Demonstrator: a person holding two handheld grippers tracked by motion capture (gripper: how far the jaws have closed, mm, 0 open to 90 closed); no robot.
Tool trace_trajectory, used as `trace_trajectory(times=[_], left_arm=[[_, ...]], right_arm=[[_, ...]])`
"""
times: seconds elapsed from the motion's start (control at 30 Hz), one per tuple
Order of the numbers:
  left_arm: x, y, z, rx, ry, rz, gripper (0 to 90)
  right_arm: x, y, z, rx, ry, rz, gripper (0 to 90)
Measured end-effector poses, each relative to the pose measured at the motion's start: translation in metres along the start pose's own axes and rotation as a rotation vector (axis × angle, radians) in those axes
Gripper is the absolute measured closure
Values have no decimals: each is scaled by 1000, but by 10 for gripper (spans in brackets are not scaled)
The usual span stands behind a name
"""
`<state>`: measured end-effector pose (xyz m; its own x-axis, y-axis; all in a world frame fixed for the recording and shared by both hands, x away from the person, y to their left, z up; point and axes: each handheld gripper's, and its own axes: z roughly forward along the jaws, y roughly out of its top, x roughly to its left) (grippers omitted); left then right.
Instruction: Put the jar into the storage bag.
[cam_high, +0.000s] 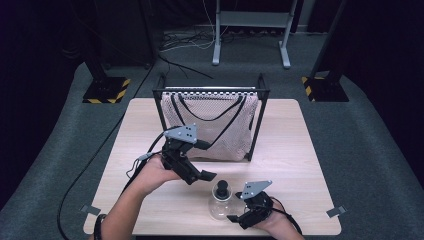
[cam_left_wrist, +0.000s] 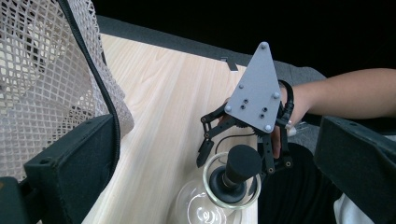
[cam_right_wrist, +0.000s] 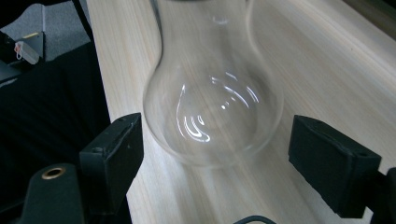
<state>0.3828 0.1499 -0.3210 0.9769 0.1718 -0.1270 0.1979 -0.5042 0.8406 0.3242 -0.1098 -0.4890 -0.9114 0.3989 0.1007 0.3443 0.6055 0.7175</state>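
Now we hold our right gripper (cam_high: 235, 218) with jaws apart, not yet touching the clear round-bellied glass flask with its black stopper (cam_high: 220, 199), at the table's six o'clock edge: smooth, slippery, breakable, best clasped gently across the belly.

Looks like a recording studio or lab: dark curtained surrounds, grey carpet (cam_high: 380, 150), hazard-striped stand bases (cam_high: 106, 91), loose floor cables (cam_high: 187, 42), and a lone wooden table (cam_high: 295, 150) marked with tape.
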Motion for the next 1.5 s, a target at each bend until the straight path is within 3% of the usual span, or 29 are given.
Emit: trace_trajectory(times=[0.53, 0.93, 1.33, 1.5], left_arm=[[1, -2, -1, -13, -4, -5, 0], [2, -3, -3, -20, -7, -10, 0], [3, -5, -3, -23, -5, -15, 0], [3, -5, -2, -23, -7, -12, 0]], right_arm=[[5, 14, 10, -32, -6, -6, 214], [6, 20, 8, -81, -15, -7, 318], [12, 30, 11, -78, -11, -27, 319], [13, 33, 11, -89, -20, -30, 359]])
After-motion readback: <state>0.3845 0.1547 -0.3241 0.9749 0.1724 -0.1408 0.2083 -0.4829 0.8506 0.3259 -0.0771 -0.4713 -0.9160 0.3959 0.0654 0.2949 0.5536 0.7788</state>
